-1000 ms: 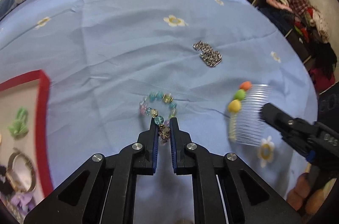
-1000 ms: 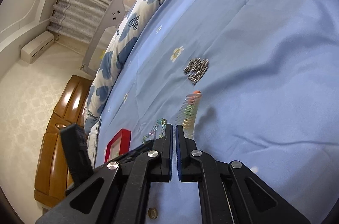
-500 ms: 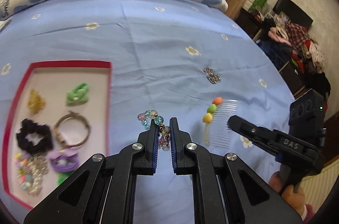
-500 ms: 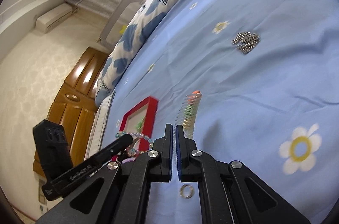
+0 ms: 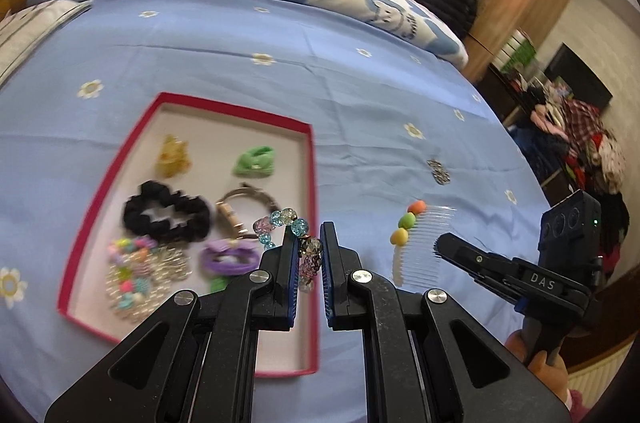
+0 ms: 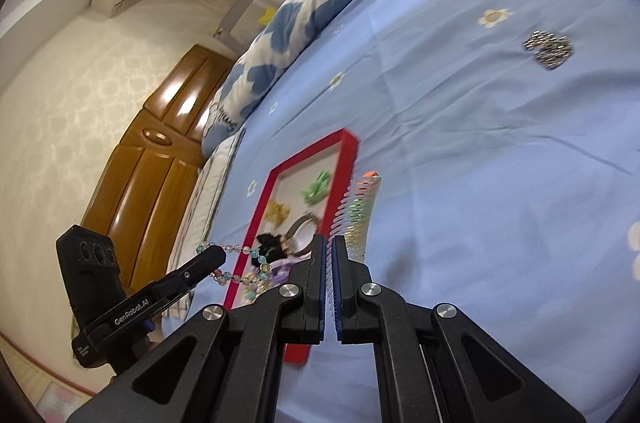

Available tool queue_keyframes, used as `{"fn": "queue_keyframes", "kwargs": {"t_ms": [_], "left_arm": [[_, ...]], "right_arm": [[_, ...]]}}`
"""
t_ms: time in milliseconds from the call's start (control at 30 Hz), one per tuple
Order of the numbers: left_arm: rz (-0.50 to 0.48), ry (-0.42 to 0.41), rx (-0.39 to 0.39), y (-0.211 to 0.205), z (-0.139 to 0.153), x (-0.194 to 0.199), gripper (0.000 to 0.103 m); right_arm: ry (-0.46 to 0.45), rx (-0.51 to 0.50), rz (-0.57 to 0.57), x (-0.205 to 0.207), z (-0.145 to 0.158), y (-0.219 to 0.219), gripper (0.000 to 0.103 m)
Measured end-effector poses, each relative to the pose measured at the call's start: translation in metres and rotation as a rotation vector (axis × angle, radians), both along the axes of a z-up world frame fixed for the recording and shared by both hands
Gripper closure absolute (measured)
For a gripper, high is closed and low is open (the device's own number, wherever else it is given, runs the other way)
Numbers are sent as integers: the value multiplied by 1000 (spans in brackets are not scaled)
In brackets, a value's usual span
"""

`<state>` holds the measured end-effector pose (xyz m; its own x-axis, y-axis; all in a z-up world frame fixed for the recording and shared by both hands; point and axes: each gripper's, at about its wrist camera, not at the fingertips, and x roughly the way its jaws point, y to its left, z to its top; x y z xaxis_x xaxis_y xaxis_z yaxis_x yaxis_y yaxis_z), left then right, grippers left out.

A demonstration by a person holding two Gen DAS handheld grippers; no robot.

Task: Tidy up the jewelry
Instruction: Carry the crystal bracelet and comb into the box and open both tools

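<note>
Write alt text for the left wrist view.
The left gripper holds a beaded bracelet above the red-rimmed tray of hair accessories on a blue bedsheet. A clear hair comb lies right, near the right gripper.

The left gripper (image 5: 306, 255) covers the lower part of the beaded bracelet (image 5: 285, 228), so its clasp cannot be told. The red tray (image 5: 312, 159) is blurred; the heap of beads (image 5: 132, 273) in its near corner blurs into one mass. In the right wrist view the right gripper (image 6: 329, 263) hides the near end of the comb (image 6: 360, 201), so contact with the comb cannot be told.
</note>
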<state>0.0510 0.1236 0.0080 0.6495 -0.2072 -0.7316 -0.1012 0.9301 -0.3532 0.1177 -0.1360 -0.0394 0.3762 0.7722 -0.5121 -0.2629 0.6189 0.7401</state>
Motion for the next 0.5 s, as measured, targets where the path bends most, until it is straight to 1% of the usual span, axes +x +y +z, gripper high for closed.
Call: {"fn": "queue_keyframes", "kwargs": {"t_ms": [233, 500], "left_arm": [[70, 7, -13, 33, -8, -15, 95], [115, 7, -25, 56, -12, -19, 95]], "right_arm": [[2, 9, 86, -6, 3, 37, 101], [6, 15, 165, -7, 6, 78, 101]]}}
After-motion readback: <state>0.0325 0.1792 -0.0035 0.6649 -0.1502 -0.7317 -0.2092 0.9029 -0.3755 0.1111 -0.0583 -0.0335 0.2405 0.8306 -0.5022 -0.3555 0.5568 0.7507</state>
